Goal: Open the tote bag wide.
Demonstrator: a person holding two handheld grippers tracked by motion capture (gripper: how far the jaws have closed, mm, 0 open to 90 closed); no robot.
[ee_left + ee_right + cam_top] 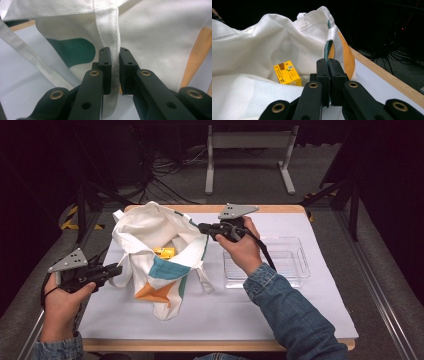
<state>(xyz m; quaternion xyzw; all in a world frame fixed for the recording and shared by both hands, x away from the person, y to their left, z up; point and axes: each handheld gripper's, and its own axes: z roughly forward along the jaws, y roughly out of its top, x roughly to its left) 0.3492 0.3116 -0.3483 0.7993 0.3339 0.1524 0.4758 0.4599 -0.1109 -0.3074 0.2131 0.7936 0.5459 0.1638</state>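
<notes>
Tote bag held open, box inside

I have the left gripper (pixel 116 270) clamped on the strap (pixel 110 37), the right gripper (pixel 202 227) pinching the tote bag (pixel 150 227) rim; the yellow box (pixel 164 252) lies at 8 o'clock from my right, nearer it
</notes>
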